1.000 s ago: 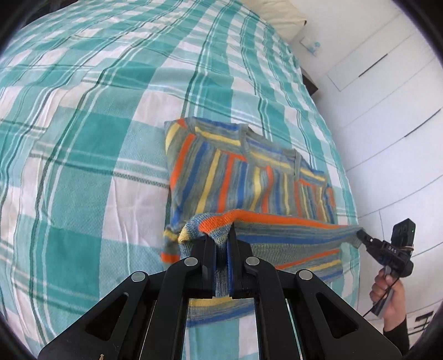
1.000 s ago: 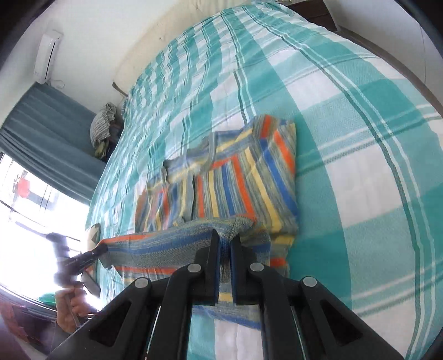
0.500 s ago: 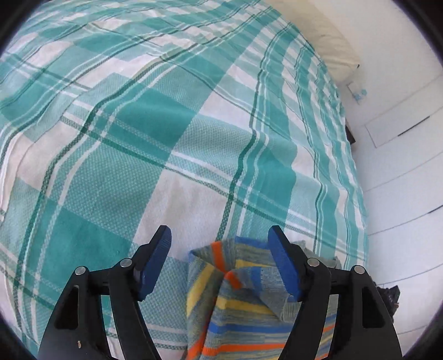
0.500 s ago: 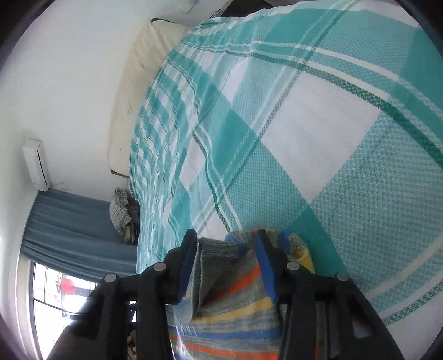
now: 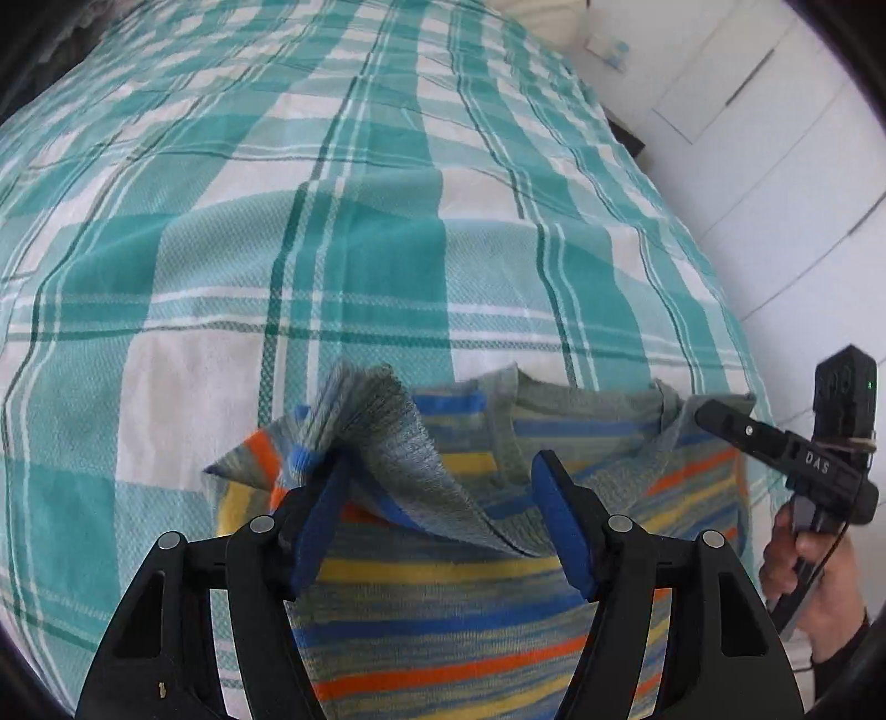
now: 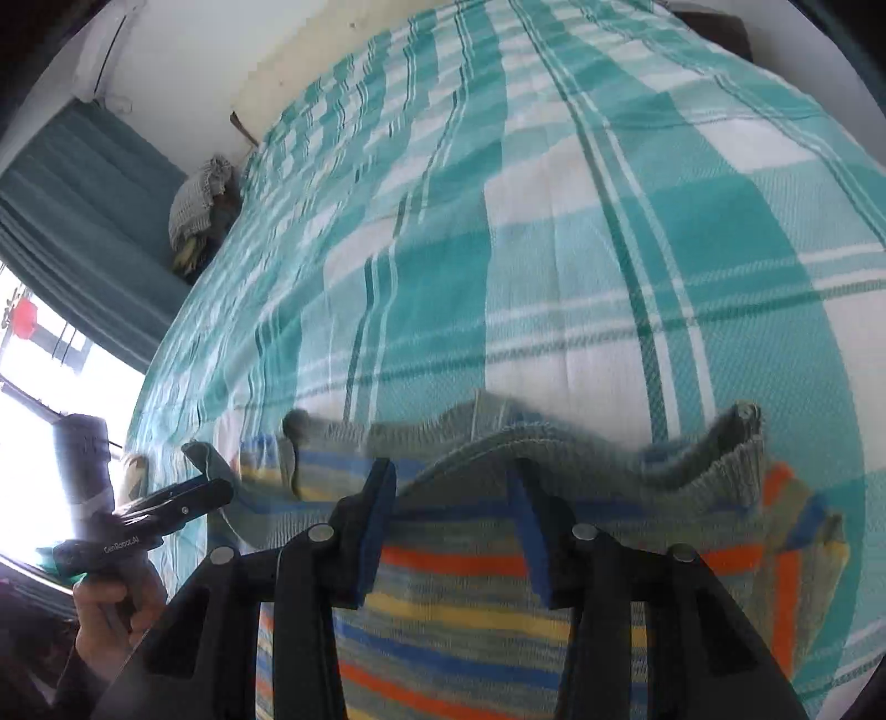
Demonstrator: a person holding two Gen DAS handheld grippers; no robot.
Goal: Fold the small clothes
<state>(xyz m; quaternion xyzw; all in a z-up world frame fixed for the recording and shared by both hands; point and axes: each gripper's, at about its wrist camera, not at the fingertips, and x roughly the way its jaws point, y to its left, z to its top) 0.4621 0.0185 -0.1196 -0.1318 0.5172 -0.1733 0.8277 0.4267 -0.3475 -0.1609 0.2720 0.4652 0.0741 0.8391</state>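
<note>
Both grippers' fingers [image 5: 310,531] now spread, striped sweater [image 5: 443,626] hem released, folded over on bedspread [image 5: 354,266]

I'm working in a home bedroom. A bed [image 5: 343,266] with a teal and white checked cover fills both views, with a pillow [image 6: 310,50] at its head end. White wardrobe doors [image 5: 775,166] stand along one side; teal curtains [image 6: 83,221] hang by a bright window [image 6: 33,387], and an air conditioner [image 6: 111,50] sits high on the wall.
</note>
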